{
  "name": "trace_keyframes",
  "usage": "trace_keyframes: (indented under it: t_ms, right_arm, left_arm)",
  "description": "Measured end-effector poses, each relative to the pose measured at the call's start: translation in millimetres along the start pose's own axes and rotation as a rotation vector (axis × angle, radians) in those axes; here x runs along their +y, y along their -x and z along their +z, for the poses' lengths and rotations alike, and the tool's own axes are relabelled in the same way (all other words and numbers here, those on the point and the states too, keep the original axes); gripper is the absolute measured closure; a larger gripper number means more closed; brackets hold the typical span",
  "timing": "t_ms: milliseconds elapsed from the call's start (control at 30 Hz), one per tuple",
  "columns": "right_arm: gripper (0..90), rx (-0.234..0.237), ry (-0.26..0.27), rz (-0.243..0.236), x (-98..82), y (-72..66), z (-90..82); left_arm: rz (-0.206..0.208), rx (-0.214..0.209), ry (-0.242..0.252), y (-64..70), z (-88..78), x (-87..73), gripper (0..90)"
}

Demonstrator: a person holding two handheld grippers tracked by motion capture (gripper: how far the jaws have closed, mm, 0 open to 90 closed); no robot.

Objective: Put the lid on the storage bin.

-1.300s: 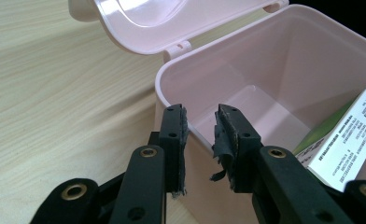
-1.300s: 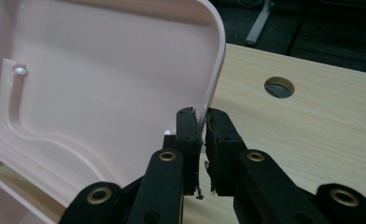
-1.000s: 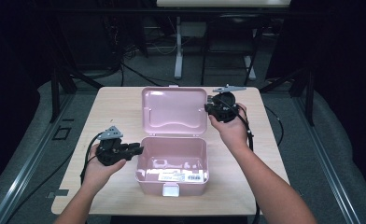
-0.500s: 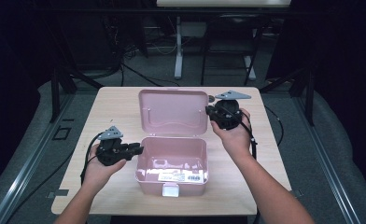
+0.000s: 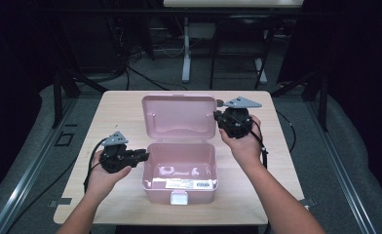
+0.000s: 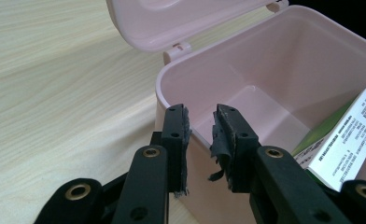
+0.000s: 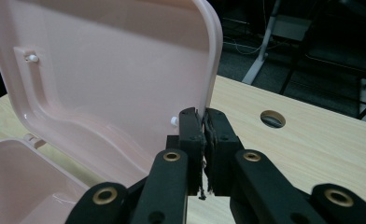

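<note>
Change: right gripper (image 5: pixel 222 118) has shifted a little toward the worktop's near edge along the lid's right edge, and the lid (image 5: pixel 179 116) now stands slightly more upright; the left gripper (image 5: pixel 141 155) sits where it was, its jaws having just narrowed a little with the box wall between them.

High view, box: pink box (image 5: pixel 179 171) stands open on the worktop (image 5: pixel 116 112), near its front edge, lid hinged up behind it.
High view, contents: a white carton (image 5: pixel 189 184) lies flat inside the box, against its front wall.
High view, left gripper: at the box's left wall, jaws pointing at it.
High view, right gripper: at the right edge of the lid, above the box's back right corner.

Left gripper view, jaws: half open, straddling the box rim (image 6: pixel 197 135), one jaw outside the wall, one inside; the pads stand clear of the plastic.
Left gripper view, contents: a green-and-white carton (image 6: pixel 347 142) with a barcode leans in the box.

Right gripper view, jaws: pinched narrow on the thin edge of the lid (image 7: pixel 212 70), which stands nearly upright.
Right gripper view, worktop: a round hole (image 7: pixel 272 118) lies beyond the lid.
</note>
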State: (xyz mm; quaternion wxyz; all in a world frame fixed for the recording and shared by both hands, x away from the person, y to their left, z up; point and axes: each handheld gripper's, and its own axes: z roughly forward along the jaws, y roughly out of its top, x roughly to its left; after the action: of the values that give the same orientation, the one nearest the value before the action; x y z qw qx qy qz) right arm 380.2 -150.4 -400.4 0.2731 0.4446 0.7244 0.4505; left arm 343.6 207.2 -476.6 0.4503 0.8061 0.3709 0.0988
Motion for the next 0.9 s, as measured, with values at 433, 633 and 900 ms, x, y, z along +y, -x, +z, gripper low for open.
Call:
trace_keyframes:
  t_ms: [433,633,900]
  right_arm:
    - [87.0,0.014,0.049,0.003,-10.6,-4.6,-13.4]
    - [87.1,0.007,0.058,-0.018,-14.3,-9.2,-20.4]
    - [87.0,-0.008,0.048,-0.062,-18.3,-18.2,-32.2]
  left_arm:
    - [0.002,-0.001,-0.001,0.1,-0.1,0.1,73.8]
    - [0.000,0.002,0.000,0.4,0.0,0.1,73.9]
    - [-0.018,-0.004,-0.004,-0.1,-0.8,1.3,74.0]
